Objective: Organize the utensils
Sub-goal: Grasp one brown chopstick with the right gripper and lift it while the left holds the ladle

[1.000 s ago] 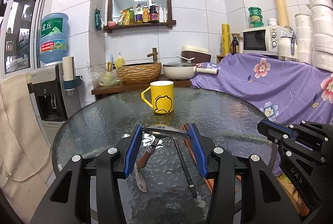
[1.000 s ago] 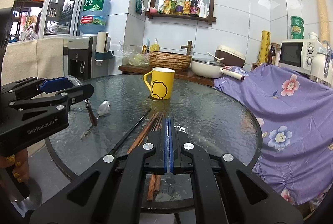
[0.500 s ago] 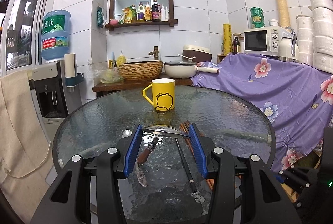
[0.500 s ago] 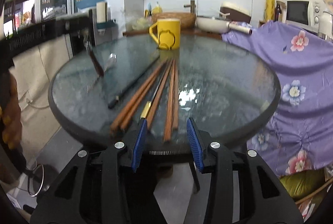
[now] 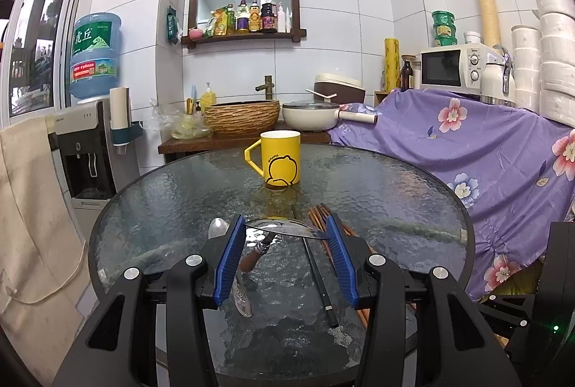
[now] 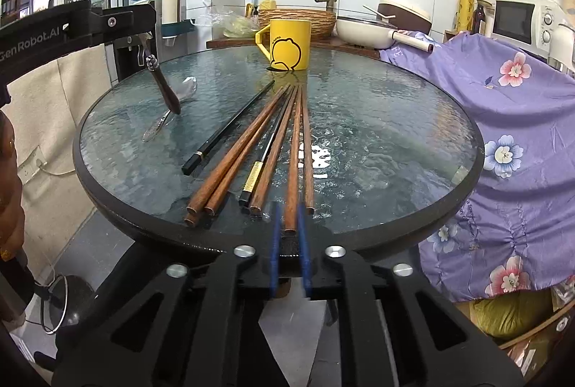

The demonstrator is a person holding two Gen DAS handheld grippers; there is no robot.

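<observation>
My left gripper is shut on the bowl of a metal spoon. Its brown handle hangs down over the round glass table. A second spoon lies flat on the glass beneath it. Several brown and black chopsticks lie fanned out, pointing toward the yellow mug, which stands upright at the far side. At the table's near edge my right gripper is shut on the near end of one brown chopstick.
A purple flowered cloth drapes the furniture right of the table. Behind the mug is a wooden counter with a woven basin and a white pan. A water dispenser stands at the left. A person's hand holds the left gripper.
My right gripper sank to the table's near edge, opened around the chopstick ends, then closed on one brown chopstick. The left gripper and its spoon stayed put.
</observation>
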